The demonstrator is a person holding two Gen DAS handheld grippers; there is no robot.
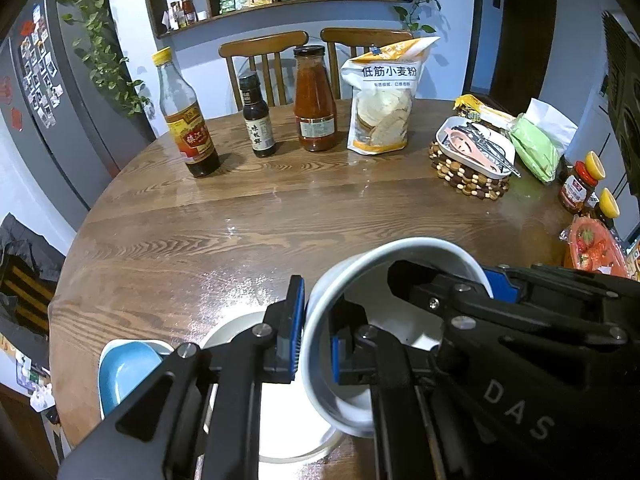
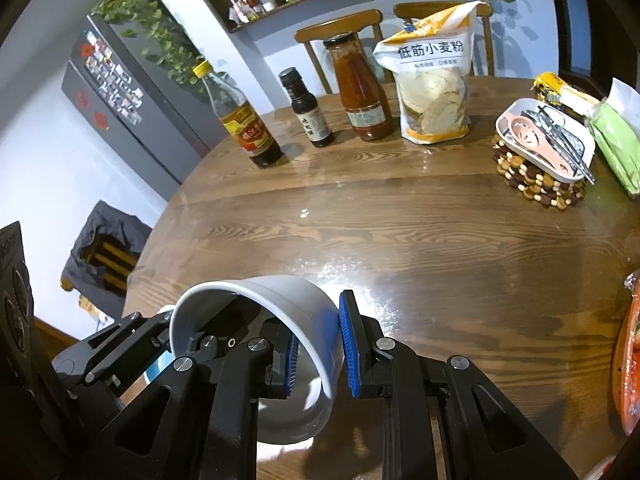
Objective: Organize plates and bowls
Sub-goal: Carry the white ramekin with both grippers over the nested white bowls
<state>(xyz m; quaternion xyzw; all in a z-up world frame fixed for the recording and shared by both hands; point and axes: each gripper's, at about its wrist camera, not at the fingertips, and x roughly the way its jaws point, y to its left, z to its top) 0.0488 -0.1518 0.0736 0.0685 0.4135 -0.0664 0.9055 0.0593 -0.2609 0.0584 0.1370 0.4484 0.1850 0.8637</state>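
A white bowl [image 1: 340,276] hangs tilted over the near edge of the round wooden table [image 1: 280,208], held by both grippers. My left gripper [image 1: 316,344] is shut on the bowl's left wall, one blue pad outside and one inside. My right gripper [image 2: 320,356] is shut on the opposite wall of the same bowl [image 2: 288,296]. Beneath the bowl lies a white plate [image 1: 288,436], and a blue dish [image 1: 128,368] sits to its left at the table's edge. The bowl and grippers hide much of the plate.
Across the far side stand a vinegar bottle [image 1: 188,120], a small dark bottle [image 1: 258,120], a red sauce bottle [image 1: 314,100] and a flour bag [image 1: 384,96]. A white tray of utensils [image 1: 474,148] on a beaded trivet, green packets, jars and a strawberry box [image 1: 592,248] fill the right.
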